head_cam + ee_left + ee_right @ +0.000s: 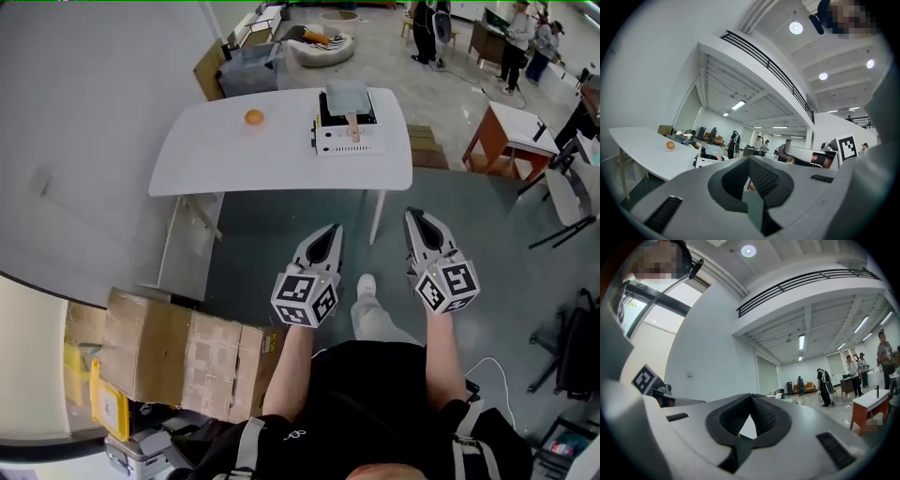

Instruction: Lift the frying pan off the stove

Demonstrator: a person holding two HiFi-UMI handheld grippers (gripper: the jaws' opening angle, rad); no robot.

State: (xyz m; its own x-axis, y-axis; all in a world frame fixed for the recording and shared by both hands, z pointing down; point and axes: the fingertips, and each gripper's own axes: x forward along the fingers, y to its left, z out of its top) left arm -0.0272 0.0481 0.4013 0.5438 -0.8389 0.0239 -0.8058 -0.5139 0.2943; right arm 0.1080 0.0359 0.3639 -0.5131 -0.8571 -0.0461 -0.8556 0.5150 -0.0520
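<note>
Both grippers are clenched on nothing. Left gripper [331,230]: jaws together, tips meeting, nothing between them in its own view. Right gripper [413,215]: same condition, jaws closed and empty. Both are held level and side by side over the floor, well apart from the white table [187,178] and not yet at the work.

Location of item: the frying pan [347,97] sits on top of the stove [349,142], a small white box-shaped unit standing toward the right of the table. An orange [254,117] lies on the tabletop to the left of the stove, well apart from it.

Orientation: the pan body appears square and grey, lying flat. Its pale wooden handle [353,125] runs from the body's near edge toward the person. The long axis therefore runs across the table from far side to near side, with the handle end nearest the grippers.

Handling assessment: judged to be rigid metal and moderately heavy, with the weight in the body, so it is likely to dip at the far end if lifted by the handle alone. The wooden handle is the proper hold: stiff, not slippery, presumably cool. A grip close to the body is advised, and the jaws must open first. Whether the pan holds any contents cannot be told at this range.
</note>
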